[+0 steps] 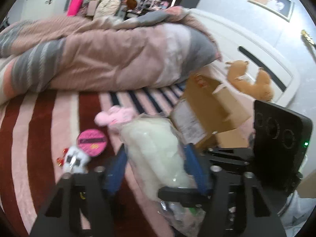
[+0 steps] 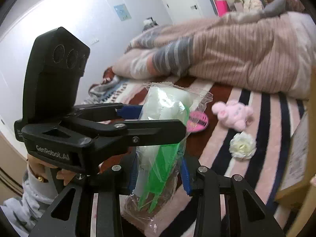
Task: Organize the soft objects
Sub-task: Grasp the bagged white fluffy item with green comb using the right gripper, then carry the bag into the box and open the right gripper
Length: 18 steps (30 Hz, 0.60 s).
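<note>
While both claws meet over the striped bedspread (image 1: 43, 118), the clutter spreads out around them. Far left in the left wrist view lies a small white furry toy (image 1: 74, 160), with a round pink patch (image 1: 91, 142) just beside it and a pink plush bunny (image 1: 115, 116) a little further back. Behind everything a rumpled pink and grey quilt (image 1: 110, 59) is heaped across the bed. To the right an open cardboard box (image 1: 209, 110) sits close to the claws, and a tan teddy bear (image 1: 250, 81) lies against the white headboard (image 1: 256, 45) beyond it. In the right wrist view a white fabric flower (image 2: 243, 146) rests on the bedspread just below the bunny.

The task's thing, a clear crinkly plastic bag (image 2: 164, 130) holding something pale and fluffy with green plastic pieces lower down, is held up off the bed between the two tools. The left gripper (image 1: 158, 162) has its blue pads on either side of the bag's upper, fluffy part, pressing it. The right gripper (image 2: 160, 169) points downward at a slant and pinches the bag's lower part, narrow, its blue pads against the film. A hand (image 2: 49, 169) in a pale sleeve grips the left tool's handle at the lower left of that view
</note>
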Each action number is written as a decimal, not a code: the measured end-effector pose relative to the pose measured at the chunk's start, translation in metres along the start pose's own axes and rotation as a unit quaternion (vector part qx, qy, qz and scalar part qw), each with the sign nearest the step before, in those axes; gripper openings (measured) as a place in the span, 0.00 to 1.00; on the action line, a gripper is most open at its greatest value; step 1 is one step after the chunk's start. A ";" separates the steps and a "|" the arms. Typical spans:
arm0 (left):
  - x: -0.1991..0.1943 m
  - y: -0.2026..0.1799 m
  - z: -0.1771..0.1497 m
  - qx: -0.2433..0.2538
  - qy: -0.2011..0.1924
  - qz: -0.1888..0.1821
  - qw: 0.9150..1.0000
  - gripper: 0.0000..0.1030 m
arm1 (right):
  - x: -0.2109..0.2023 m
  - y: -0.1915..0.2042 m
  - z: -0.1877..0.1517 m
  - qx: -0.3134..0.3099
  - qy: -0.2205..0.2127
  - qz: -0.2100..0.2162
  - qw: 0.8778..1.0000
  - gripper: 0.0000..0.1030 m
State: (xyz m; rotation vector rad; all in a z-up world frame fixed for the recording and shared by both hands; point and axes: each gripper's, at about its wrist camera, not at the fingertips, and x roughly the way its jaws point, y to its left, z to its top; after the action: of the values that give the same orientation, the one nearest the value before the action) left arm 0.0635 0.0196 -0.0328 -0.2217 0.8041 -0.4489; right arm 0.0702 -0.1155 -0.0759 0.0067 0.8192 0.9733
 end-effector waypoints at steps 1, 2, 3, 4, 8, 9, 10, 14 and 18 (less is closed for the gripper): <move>-0.003 -0.009 0.004 0.010 -0.005 0.008 1.000 0.45 | -0.008 -0.001 0.002 -0.001 -0.008 -0.002 1.000 0.31; -0.007 -0.021 0.009 0.022 -0.011 0.013 1.000 0.44 | -0.018 -0.002 0.004 -0.002 -0.017 -0.002 1.000 0.31; -0.009 -0.028 0.013 0.028 -0.013 0.015 0.999 0.43 | -0.026 -0.004 0.006 -0.002 -0.023 0.000 1.000 0.31; -0.011 -0.037 0.016 0.035 -0.016 0.018 0.999 0.43 | -0.035 -0.006 0.007 0.001 -0.030 0.003 1.000 0.31; -0.011 -0.079 0.040 0.074 -0.027 0.027 0.997 0.42 | -0.073 -0.016 0.017 0.004 -0.059 -0.002 0.998 0.31; -0.010 -0.086 0.044 0.081 -0.028 0.027 0.996 0.42 | -0.082 -0.019 0.018 0.002 -0.066 -0.005 0.998 0.31; -0.008 -0.096 0.050 0.089 -0.029 0.028 0.995 0.42 | -0.092 -0.024 0.019 0.003 -0.073 -0.008 0.997 0.31; 0.008 -0.133 0.071 0.121 -0.026 0.026 0.992 0.42 | -0.128 -0.046 0.025 0.016 -0.094 -0.028 0.995 0.31; 0.039 -0.162 0.091 0.142 -0.011 0.018 0.990 0.42 | -0.155 -0.075 0.026 0.038 -0.103 -0.048 0.993 0.31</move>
State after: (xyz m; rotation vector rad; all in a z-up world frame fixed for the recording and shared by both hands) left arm 0.1050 -0.1393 0.0617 0.0525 0.7121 -0.5207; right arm 0.0950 -0.2640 0.0113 0.1296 0.6596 0.8342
